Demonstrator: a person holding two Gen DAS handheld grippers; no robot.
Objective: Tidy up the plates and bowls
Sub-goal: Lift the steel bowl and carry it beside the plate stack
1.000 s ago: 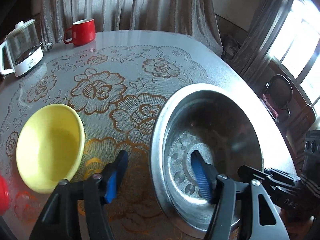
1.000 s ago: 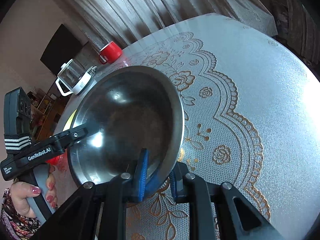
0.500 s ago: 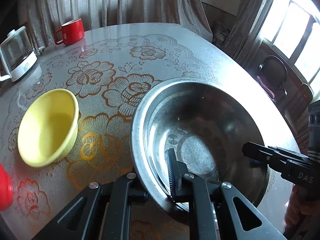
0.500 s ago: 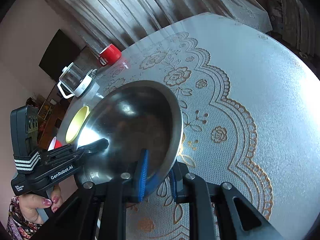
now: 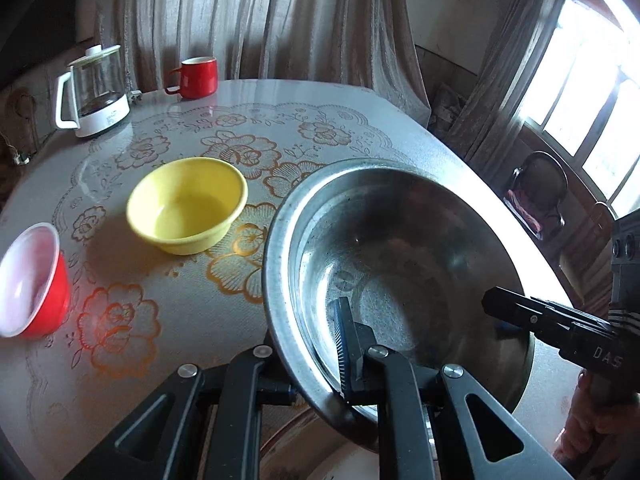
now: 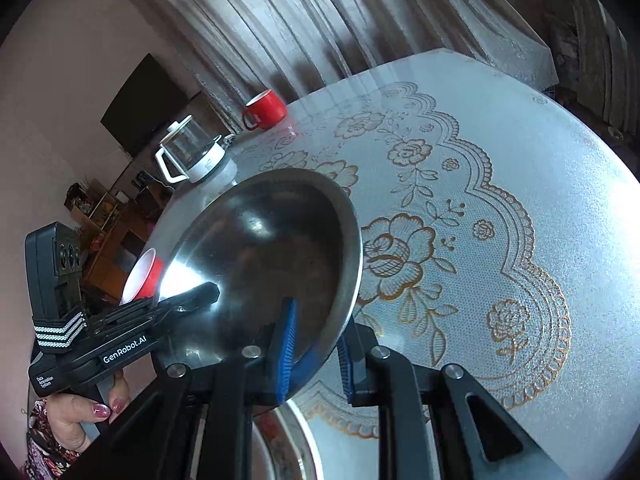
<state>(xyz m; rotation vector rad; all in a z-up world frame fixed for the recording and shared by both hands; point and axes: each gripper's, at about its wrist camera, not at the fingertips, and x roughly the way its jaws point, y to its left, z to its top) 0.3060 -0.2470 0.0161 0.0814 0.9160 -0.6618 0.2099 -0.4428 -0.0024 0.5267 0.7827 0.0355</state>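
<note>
A large steel bowl (image 5: 400, 264) hangs tilted above the table, held by both grippers. My left gripper (image 5: 320, 360) is shut on its near-left rim, one ribbed pad inside the bowl and the other hidden under the rim. My right gripper (image 6: 316, 352) is shut on the opposite rim of the steel bowl (image 6: 272, 256), with blue pads on both sides of the metal. In the left wrist view the right gripper (image 5: 500, 306) shows at the bowl's right edge. A yellow bowl (image 5: 188, 204) and a red bowl (image 5: 32, 276) with a pale inside stand on the table to the left.
A red mug (image 5: 196, 78) and a glass kettle (image 5: 94, 92) stand at the table's far edge (image 5: 304, 84), before the curtains. The rim of another steel dish (image 6: 288, 436) shows beneath the held bowl. A lace-patterned cloth (image 6: 460, 240) covers the table. A chair (image 5: 540, 184) stands at the right.
My left gripper closed on the steel bowl's rim. Both grippers then lifted the bowl and drew it back toward the near edge; the red bowl came into view.
</note>
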